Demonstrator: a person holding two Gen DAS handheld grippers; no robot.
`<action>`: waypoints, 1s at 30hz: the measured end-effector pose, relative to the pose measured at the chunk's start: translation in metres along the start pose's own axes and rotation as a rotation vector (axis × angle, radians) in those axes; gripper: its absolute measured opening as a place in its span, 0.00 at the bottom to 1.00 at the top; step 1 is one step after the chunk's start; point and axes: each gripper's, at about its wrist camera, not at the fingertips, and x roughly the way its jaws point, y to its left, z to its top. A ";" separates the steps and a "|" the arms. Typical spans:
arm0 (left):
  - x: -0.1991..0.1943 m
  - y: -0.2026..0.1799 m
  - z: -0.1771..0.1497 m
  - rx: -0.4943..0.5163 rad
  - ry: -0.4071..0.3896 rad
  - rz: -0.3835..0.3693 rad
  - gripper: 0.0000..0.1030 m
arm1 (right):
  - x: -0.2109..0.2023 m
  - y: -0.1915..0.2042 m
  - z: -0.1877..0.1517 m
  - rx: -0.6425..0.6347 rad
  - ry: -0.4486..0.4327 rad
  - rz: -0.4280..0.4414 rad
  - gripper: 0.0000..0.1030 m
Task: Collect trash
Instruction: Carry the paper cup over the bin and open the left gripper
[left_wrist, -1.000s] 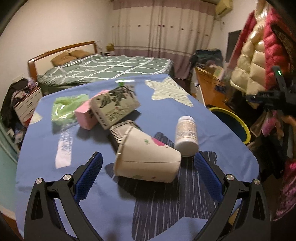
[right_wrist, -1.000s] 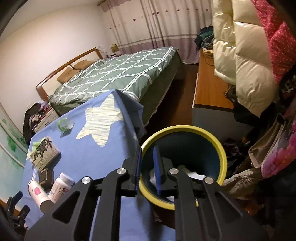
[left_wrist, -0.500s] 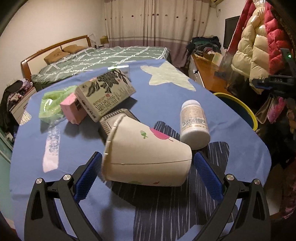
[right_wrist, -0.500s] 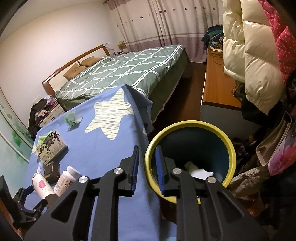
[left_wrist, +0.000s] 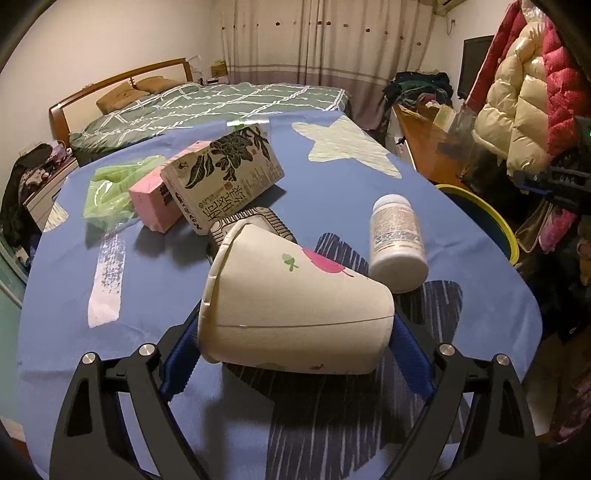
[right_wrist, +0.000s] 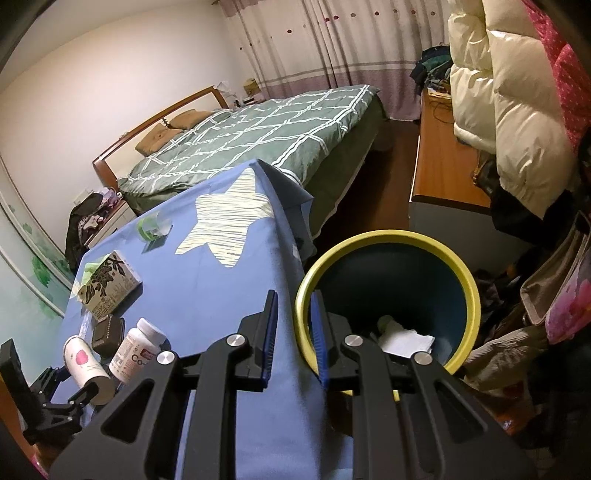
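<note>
A white paper cup (left_wrist: 295, 306) with a pink print lies on its side on the blue tablecloth (left_wrist: 147, 295). My left gripper (left_wrist: 291, 347) is open, with a blue pad on each side of the cup. A white pill bottle (left_wrist: 397, 238), a printed carton (left_wrist: 225, 177), a pink box (left_wrist: 151, 201), a dark ribbed box (left_wrist: 255, 221) and a green bag (left_wrist: 110, 188) lie beyond. My right gripper (right_wrist: 293, 338) holds the yellow rim of the blue trash bin (right_wrist: 391, 273) between its nearly closed jaws. The bin holds white paper (right_wrist: 404, 339). The cup (right_wrist: 83, 360) also shows in the right wrist view.
The bin (left_wrist: 480, 218) stands on the floor off the table's right edge. A bed (left_wrist: 221, 107) lies behind the table. A wooden desk (right_wrist: 443, 162) and hanging puffer jackets (right_wrist: 498, 92) are to the right. A tape roll (right_wrist: 153, 227) sits near the table's far edge.
My left gripper has moved forward until the cup lies between its open fingers. My right gripper stays on the bin rim and has shifted a little.
</note>
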 end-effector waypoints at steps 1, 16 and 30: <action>-0.004 -0.002 0.001 0.001 -0.006 0.001 0.86 | 0.000 -0.001 -0.001 0.003 -0.001 -0.001 0.17; -0.050 -0.069 0.053 0.058 -0.131 -0.064 0.86 | -0.020 -0.052 -0.012 0.049 -0.039 -0.066 0.17; 0.027 -0.195 0.115 0.126 -0.057 -0.214 0.86 | -0.042 -0.108 -0.021 0.029 -0.095 -0.271 0.26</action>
